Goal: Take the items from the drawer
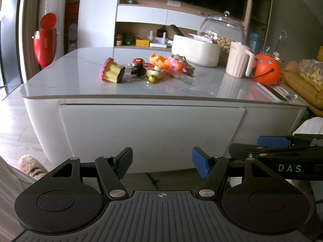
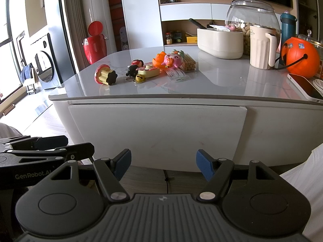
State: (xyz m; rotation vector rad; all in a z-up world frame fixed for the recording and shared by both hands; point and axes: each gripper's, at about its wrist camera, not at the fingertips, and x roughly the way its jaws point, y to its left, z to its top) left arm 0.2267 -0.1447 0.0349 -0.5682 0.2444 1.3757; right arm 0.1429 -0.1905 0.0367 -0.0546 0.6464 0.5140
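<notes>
Fingers on my left gripper (image 1: 162,162) and right gripper (image 2: 163,162) are spread wide, nothing held, both low in front of the drawer (image 2: 157,133), whose white front sits flush in the table (image 2: 222,84). Above the drawer on the tabletop: cupcake toy (image 2: 105,74), pink plush (image 2: 173,60), keychain bell (image 2: 139,78); cream pitcher (image 2: 261,47) and orange pumpkin bucket (image 2: 300,57) further right.

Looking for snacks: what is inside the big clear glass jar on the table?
The glass jar holds pale peanuts at the bottom; the cream box and cream pitcher in front hide its lower part.
</notes>
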